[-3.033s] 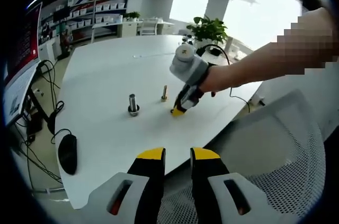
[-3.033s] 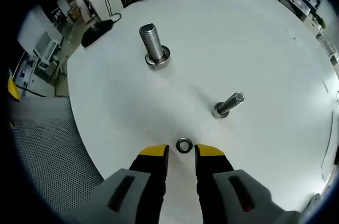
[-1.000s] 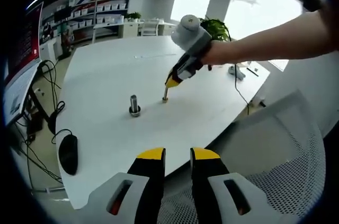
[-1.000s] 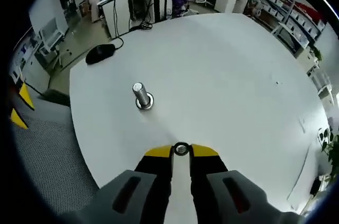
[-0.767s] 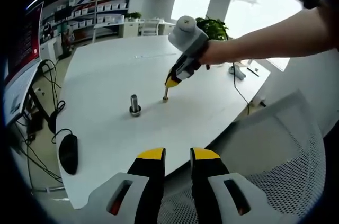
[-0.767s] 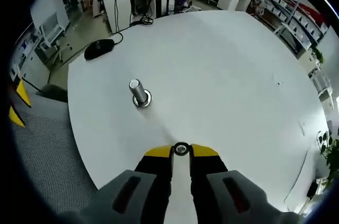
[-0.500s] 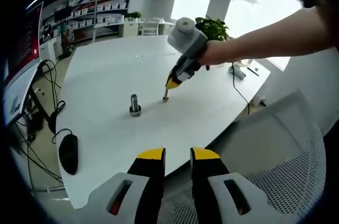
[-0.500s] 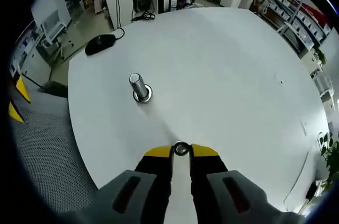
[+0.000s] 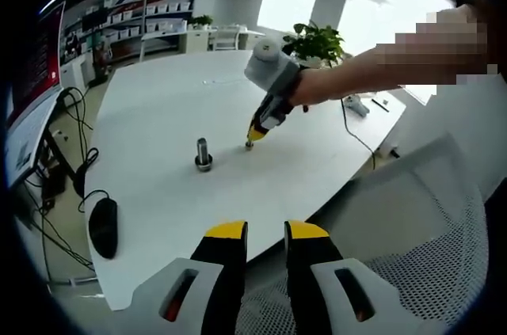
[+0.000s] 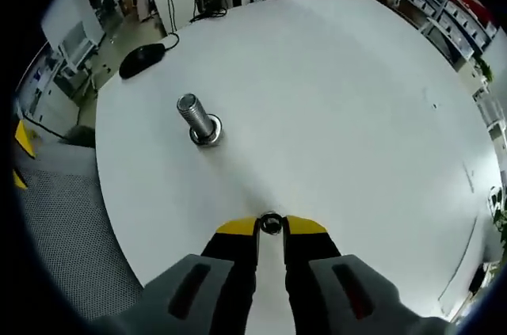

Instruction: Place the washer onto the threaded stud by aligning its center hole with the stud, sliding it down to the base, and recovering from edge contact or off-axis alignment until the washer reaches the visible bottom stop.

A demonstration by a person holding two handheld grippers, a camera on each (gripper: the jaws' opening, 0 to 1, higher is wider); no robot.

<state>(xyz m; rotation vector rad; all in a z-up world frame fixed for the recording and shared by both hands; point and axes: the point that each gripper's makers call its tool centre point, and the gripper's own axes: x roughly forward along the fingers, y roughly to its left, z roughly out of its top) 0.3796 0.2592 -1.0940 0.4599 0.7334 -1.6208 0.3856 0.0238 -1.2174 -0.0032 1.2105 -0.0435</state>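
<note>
The washer is sitting pinched between the yellow tips of the right gripper, directly above the small stud on the white table. A larger bolt is standing apart. The left gripper is hanging empty, jaws slightly parted, over a mesh chair.

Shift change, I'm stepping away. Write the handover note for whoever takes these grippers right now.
Right gripper: shut on the washer, held between the jaw tips low over the small stud; whether the washer is on that stud cannot be told.
Left gripper: open, empty, held back off the table edge above a mesh chair.
Large bolt stands upright on the table, apart.
Done: washer picked up and carried to the stud.
Left: align the hole, slide down to the base, release.
</note>
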